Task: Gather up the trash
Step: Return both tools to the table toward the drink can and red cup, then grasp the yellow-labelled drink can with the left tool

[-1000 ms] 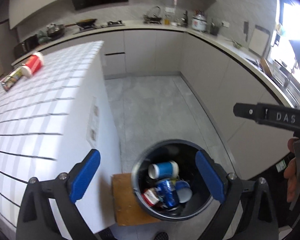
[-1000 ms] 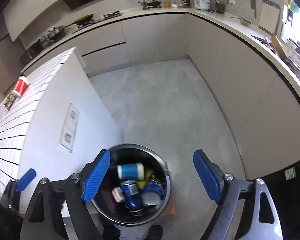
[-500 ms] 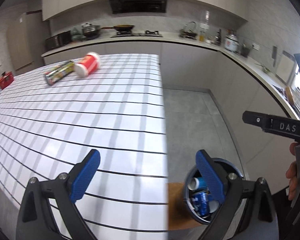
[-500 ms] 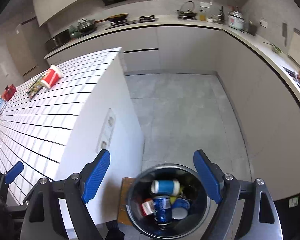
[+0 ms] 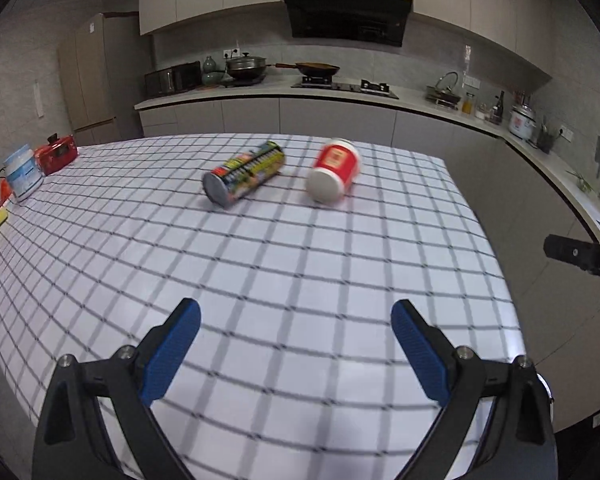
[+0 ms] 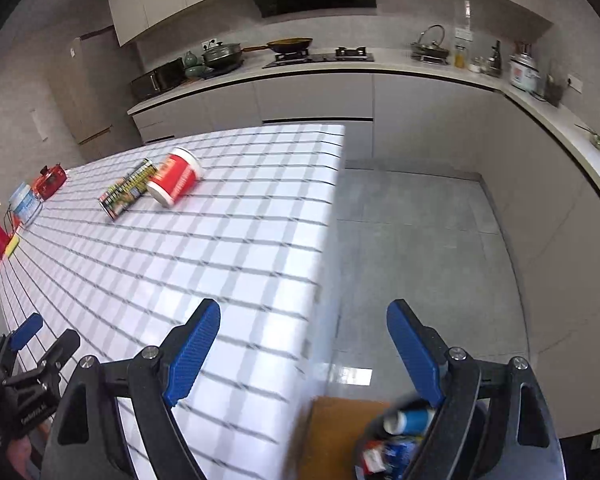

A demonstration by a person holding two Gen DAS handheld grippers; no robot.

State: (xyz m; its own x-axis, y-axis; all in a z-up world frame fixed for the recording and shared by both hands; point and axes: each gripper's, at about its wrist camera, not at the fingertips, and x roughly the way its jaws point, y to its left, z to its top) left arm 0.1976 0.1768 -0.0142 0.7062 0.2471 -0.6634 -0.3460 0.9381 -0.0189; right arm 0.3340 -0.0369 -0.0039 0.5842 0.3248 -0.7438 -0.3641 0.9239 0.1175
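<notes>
Toppled can (image 5: 243, 179) beside red cup (image 5: 333, 171)

A wok (image 5: 315, 67), lidded pot (image 5: 245, 65) and perhaps a rice cooker (image 5: 521, 122) line the counter (image 5: 260, 92).

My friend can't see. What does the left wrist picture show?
The left claw is open and empty above a white checked table. Further away on the table, a colourful can and a red cup lie on their sides, with kitchen counters behind.
</notes>
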